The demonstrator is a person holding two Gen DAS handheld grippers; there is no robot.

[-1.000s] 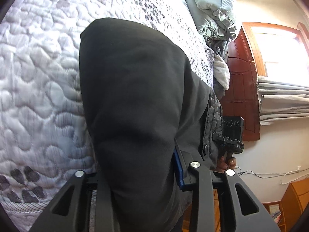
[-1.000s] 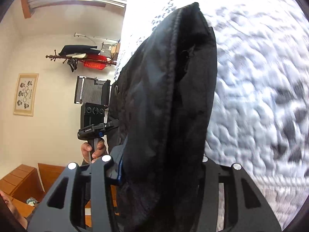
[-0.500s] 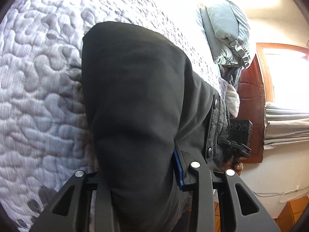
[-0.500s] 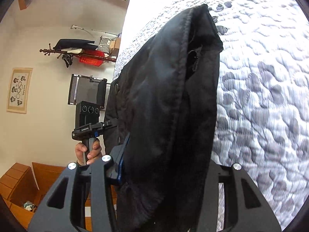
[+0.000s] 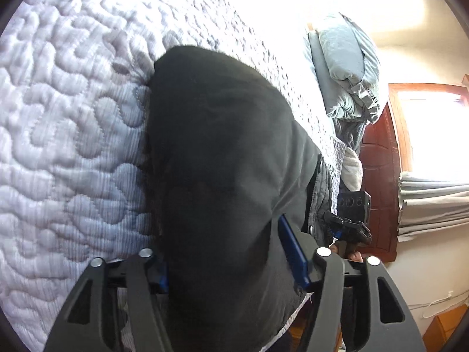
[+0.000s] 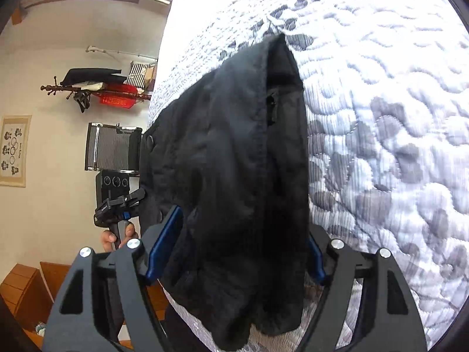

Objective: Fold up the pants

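The black pants (image 5: 222, 161) hang in a thick fold between both grippers over the white quilted bed (image 5: 67, 123). My left gripper (image 5: 234, 267) is shut on one end of the waist; the cloth fills the space between its blue-padded fingers (image 5: 293, 252). My right gripper (image 6: 234, 261) is shut on the other end of the pants (image 6: 234, 152), with a seam and pocket slit facing the camera. Each gripper shows in the other's view, the right gripper (image 5: 348, 223) in the left view and the left gripper (image 6: 117, 199) in the right view.
Grey pillows and bedding (image 5: 348, 67) are piled at the head of the bed near a dark wooden door (image 5: 378, 193) and a window. A coat rack (image 6: 93, 88), a radiator heater (image 6: 112, 146) and wooden furniture (image 6: 20, 287) stand beside the bed.
Both grippers have moved lower and closer to the quilt with the pants still held. The fold's far end now reaches the bedspread.
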